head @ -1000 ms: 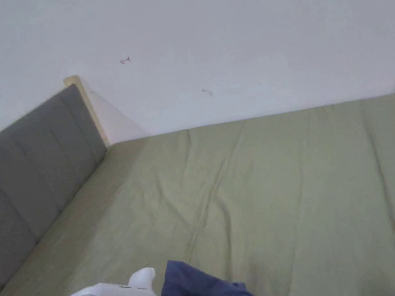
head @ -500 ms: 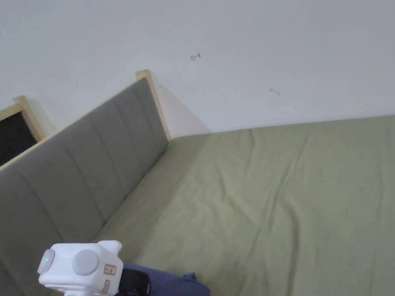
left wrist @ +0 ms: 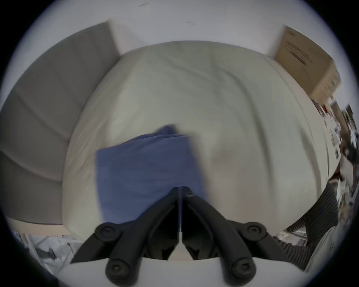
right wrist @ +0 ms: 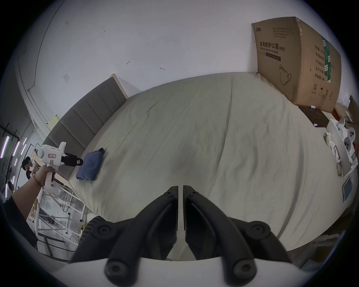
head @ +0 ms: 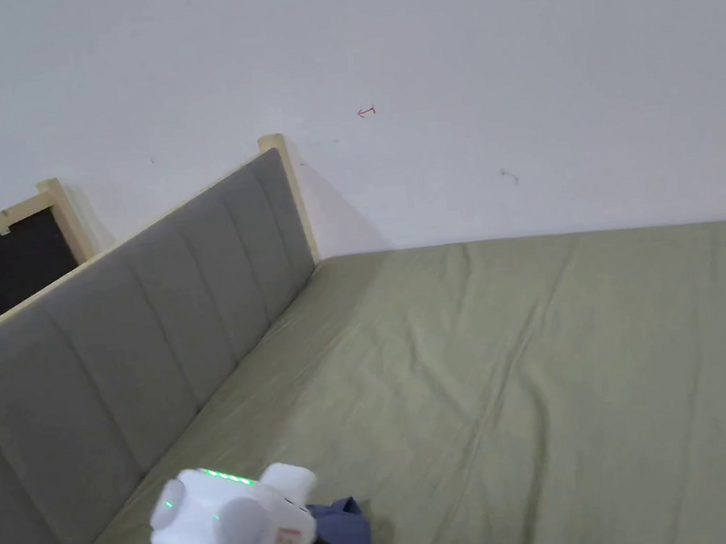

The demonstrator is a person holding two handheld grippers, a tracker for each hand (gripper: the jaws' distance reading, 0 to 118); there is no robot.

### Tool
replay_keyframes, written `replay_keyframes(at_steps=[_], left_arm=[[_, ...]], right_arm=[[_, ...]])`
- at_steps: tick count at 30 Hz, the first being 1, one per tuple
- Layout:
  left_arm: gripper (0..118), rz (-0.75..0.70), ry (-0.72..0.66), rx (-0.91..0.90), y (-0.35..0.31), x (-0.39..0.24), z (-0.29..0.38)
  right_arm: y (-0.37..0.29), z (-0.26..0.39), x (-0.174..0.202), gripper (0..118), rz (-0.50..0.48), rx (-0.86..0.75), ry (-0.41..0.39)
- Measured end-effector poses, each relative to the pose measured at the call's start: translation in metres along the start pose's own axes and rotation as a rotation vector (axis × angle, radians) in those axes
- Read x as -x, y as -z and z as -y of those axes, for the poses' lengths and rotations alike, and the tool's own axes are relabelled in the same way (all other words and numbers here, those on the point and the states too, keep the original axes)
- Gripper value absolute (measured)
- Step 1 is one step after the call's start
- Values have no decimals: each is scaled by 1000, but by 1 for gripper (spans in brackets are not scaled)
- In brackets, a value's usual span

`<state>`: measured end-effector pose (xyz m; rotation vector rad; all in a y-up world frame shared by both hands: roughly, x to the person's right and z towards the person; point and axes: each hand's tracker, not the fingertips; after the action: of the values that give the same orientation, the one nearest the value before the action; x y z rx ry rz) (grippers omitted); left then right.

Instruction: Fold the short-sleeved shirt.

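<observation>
Left hand-held gripper: jaws pressed together, nothing pinched between them. Held in the left hand just off the near corner of the bed, jaw tips pointing at the shirt and stopping just short of it in the right gripper view. White housing of the same unit low in the head view, partly covering the shirt.

Short-sleeved shirt: blue, folded into a compact bundle. Lies directly ahead of the left jaw tips, on the bed near the headboard-side edge. Blurred in the left gripper view; contact with the jaws cannot be told there. Well apart from the right hand-held gripper, far off to its left.

Right hand-held gripper: jaws nearly pressed together, a thin slit between them, pinching nothing. Hangs above bare sheet ahead of it.

Bed: pale green sheet, lightly creased, running ahead of both units. Grey padded headboard with a light wooden frame, left of the left unit. White wall beyond. Cardboard box standing at the far corner of the bed, ahead and to the right of the right unit. Another person in the background beyond the left hand.
</observation>
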<state>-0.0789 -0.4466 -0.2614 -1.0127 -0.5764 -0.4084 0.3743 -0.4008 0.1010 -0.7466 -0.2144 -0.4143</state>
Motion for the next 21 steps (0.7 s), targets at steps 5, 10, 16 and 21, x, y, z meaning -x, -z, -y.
replay_keyframes(at_steps=[5, 10, 16, 21], left_arm=[[1, 236, -96, -325, -33, -141, 1], [1, 252, -161, -674, -89, -234, -3], [1, 43, -55, -928, -151, -290, -13], [1, -7, -174, -1071, -180, -300, -9]], right_arm=[[5, 0, -13, 5, 139, -23, -26], [-23, -11, -21, 5, 86, -207, 24], [-88, -32, 11, 5, 192, -615, -192], [-115, -35, 24, 5, 275, -852, -306]])
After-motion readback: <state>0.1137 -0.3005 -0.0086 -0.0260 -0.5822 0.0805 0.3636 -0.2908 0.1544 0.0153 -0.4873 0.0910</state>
